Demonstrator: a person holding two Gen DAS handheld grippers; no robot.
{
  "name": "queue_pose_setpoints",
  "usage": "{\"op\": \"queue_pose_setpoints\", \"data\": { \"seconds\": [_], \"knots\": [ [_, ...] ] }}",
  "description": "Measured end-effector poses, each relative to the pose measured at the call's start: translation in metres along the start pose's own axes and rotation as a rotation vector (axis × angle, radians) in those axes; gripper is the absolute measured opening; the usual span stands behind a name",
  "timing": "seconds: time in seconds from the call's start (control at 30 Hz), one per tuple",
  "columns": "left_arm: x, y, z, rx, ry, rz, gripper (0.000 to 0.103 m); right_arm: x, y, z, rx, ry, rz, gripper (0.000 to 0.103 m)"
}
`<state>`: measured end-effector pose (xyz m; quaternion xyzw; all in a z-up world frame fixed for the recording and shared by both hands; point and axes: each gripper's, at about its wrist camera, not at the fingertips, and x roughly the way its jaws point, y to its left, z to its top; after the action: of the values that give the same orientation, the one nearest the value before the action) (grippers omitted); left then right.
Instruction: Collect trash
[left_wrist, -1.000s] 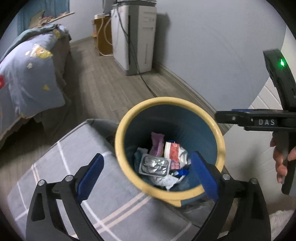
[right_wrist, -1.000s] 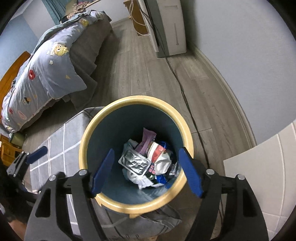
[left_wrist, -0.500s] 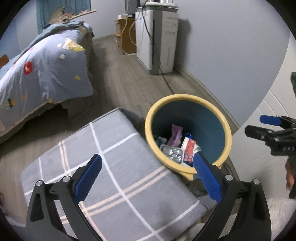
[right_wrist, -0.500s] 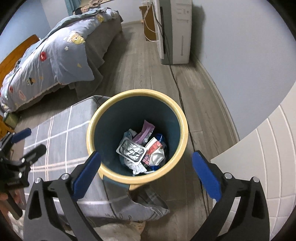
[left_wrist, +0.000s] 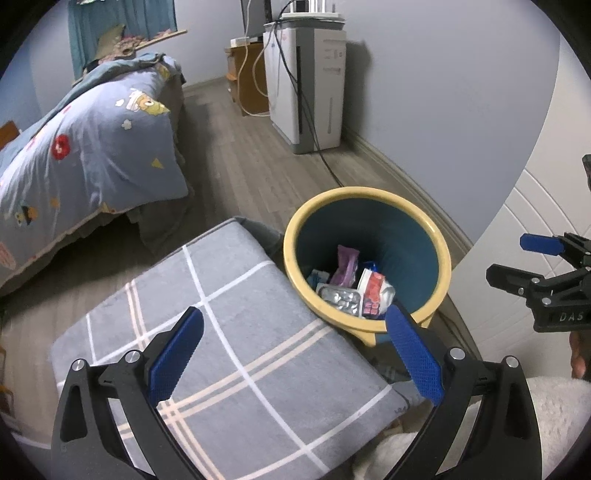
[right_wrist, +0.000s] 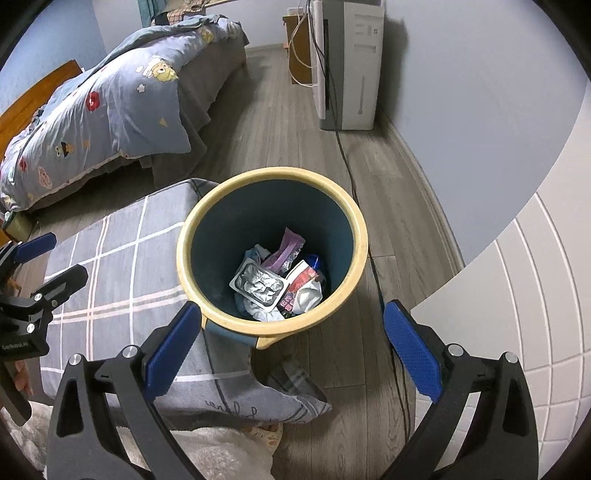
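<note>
- The trash bin (right_wrist: 207, 229), dark teal inside with a pale yellow rim, stands on the wood floor (right_wrist: 273, 122) right at the centre of the right wrist view, and at about 3 o'clock from centre in the left wrist view (left_wrist: 441, 258).
- Pretty much all the trash sits at the bottom of the bin: a silver blister pack (right_wrist: 258, 282), a purple wrapper (right_wrist: 286, 249), a red-and-white wrapper (right_wrist: 301, 284) and some crumpled white and blue bits underneath.
- The right gripper (right_wrist: 291, 334) is wide open with nothing between its blue pads; the bin's near rim shows in the gap, but the pads don't touch it.
- The left gripper (left_wrist: 295, 349) is spread wide too, also empty. It hangs over a grey plaid cushion (left_wrist: 229, 354), with the bin up at its 1 o'clock.
- That cushion sits just beside the bin, at its 9 o'clock in the right wrist view, and it seems to press against the bin's side.
- Each gripper shows in the other's camera: the right one at 3 o'clock (left_wrist: 532, 258), the left one at 9 o'clock (right_wrist: 40, 258).
- A bed with a blue cartoon-print duvet (right_wrist: 103, 122) fills the 10 o'clock area, well apart from the bin.
- A white appliance (right_wrist: 351, 66) stands against the wall at 1 o'clock, and a black cable (right_wrist: 351, 177) runs from it along the floor past the bin's right side.
- Some fluffy white fabric (right_wrist: 218, 454) lies at 6 o'clock, below the cushion.
</note>
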<state>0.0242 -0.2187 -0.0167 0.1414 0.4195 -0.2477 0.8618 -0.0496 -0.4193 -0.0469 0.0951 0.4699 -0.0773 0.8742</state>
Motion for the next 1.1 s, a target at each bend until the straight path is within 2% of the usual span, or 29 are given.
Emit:
{"op": "queue_pose_setpoints", "data": {
  "seconds": [1.1],
  "knots": [
    [-0.0079,-0.0018,-0.0010,0.004,-0.004,0.014,0.098,-0.0054,-0.0041,-0.0009,0.013,-0.008,0.008,0.097]
  ]
}}
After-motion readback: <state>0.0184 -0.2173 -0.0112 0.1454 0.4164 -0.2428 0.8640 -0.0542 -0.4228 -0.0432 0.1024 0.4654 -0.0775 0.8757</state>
